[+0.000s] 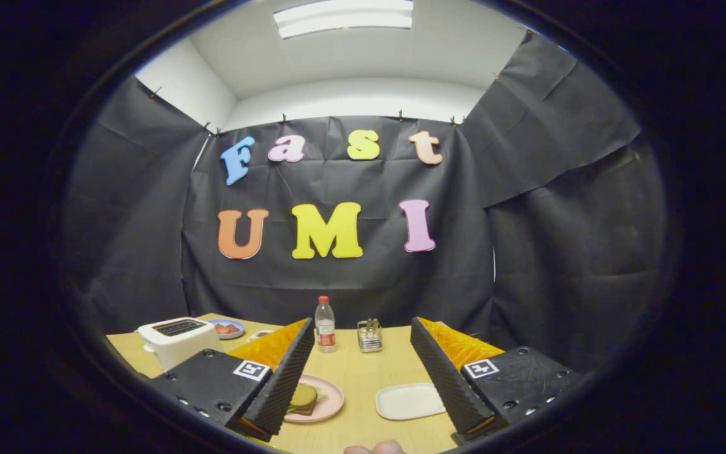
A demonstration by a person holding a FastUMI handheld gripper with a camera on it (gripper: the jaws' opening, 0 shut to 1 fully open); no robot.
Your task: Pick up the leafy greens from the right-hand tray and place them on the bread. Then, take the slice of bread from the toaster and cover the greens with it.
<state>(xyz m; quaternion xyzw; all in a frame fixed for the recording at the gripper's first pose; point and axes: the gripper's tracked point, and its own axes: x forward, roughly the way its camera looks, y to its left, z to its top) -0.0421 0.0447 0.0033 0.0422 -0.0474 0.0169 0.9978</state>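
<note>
Ribbed hand-held gripper (pixel 360 372) gaping (empty)

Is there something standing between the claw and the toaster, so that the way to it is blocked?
Nothing visible blocks it. The claw is open and empty above the table. The toaster stands beyond its left finger. The pink plate with the bread lies between the fingers, and the white tray beside it looks bare.

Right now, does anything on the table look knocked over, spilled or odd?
Nothing stands out. The water bottle and the small holder stand upright, the toaster sits level, and the sandwich rests on the pink plate. The white tray lies flat. The gripper hangs open above the table.
</note>
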